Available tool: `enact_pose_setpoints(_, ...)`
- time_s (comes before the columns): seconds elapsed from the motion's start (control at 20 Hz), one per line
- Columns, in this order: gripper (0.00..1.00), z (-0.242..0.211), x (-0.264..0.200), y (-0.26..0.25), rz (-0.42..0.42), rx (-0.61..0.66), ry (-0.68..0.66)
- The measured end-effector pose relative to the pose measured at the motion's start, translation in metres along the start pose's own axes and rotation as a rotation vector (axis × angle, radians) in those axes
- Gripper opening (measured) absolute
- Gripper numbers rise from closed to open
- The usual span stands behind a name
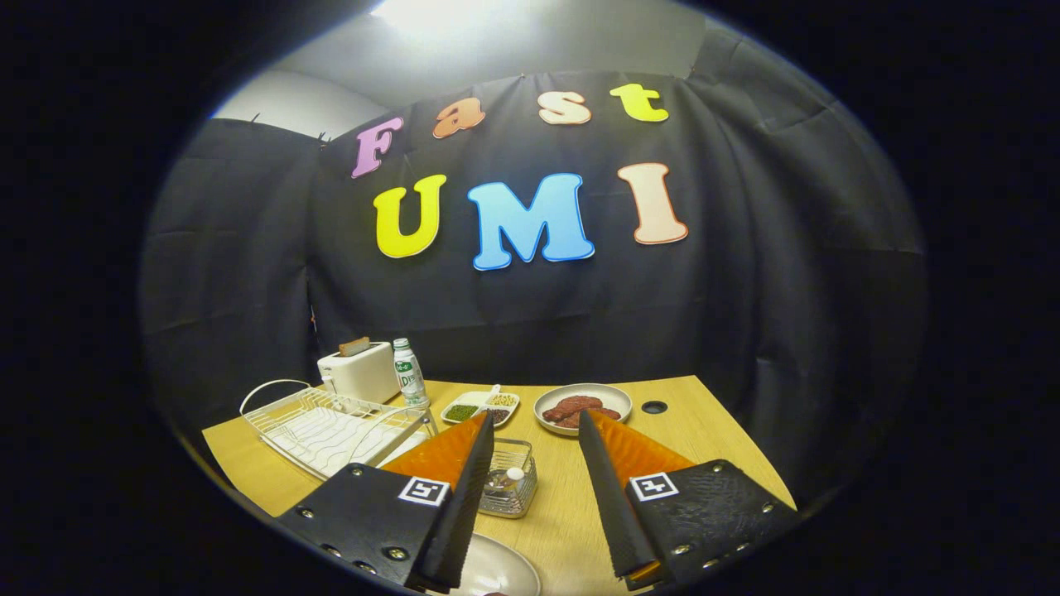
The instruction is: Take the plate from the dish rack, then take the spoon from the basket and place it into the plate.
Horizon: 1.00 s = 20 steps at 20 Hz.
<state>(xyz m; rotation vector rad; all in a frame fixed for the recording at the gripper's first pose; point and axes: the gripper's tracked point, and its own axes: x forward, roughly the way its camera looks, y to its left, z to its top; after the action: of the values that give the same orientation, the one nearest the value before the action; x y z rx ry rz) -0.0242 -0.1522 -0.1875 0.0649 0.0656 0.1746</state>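
Dish rack (319, 430) is sitting at the left of the table (712, 430) with no plate visible in it, and a toaster (358, 370) and a bottle (408, 372) are standing behind it. The gripper (536, 426) is hovering above the table with its fingers spread wide and gripping nothing. The plate (497, 567) is lying on the table below the fingers, near the left one, so the first step appears done. The basket (508, 478) is standing between the fingers, just ahead, with what appears to be the spoon (513, 475) resting inside. A divided tray (480, 406) and a dish of food (582, 407) are lying beyond. Risk: the spoon is lying low inside the mesh basket; a fingertip catching the rim during descent would likely tip or drag the basket.
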Motion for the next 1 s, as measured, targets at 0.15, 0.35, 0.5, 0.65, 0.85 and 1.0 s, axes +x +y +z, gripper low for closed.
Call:
enact_pose_setpoints(0.15,0.65,-0.020,0.025,0.003,-0.013,-0.002,-0.019)
enact_pose_setpoints(0.35,0.65,-0.053,0.059,0.005,-0.033,0.027,-0.008)
enact_pose_setpoints(0.5,0.61,-0.068,0.079,0.005,-0.056,0.014,0.009)
enact_pose_setpoints(0.65,0.41,-0.072,0.088,0.012,-0.033,0.009,0.016)
enact_pose_setpoints(0.85,0.15,-0.063,0.085,0.029,0.023,-0.008,0.023)
enact_pose_setpoints(1.0,0.10,-0.043,0.074,0.038,0.029,-0.030,0.033)
